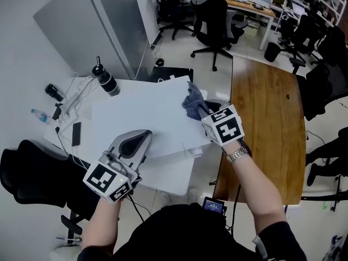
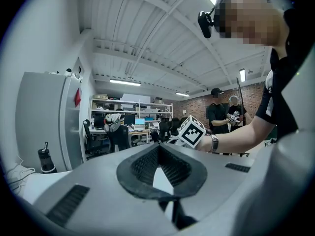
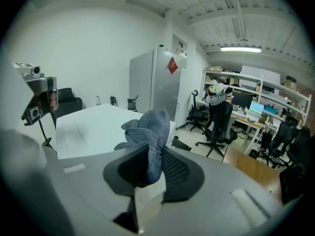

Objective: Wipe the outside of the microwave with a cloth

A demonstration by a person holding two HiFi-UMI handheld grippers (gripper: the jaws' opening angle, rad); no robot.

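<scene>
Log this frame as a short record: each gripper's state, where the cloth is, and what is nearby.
right gripper: shut on the cloth
cloth: blue-grey, bunched, at the far right edge of the microwave top
left gripper: shut, holding nothing, over the near left part of the microwave top
support: microwave stands on a white table
nearby: black bottle to the far left; wooden table to the right
</scene>
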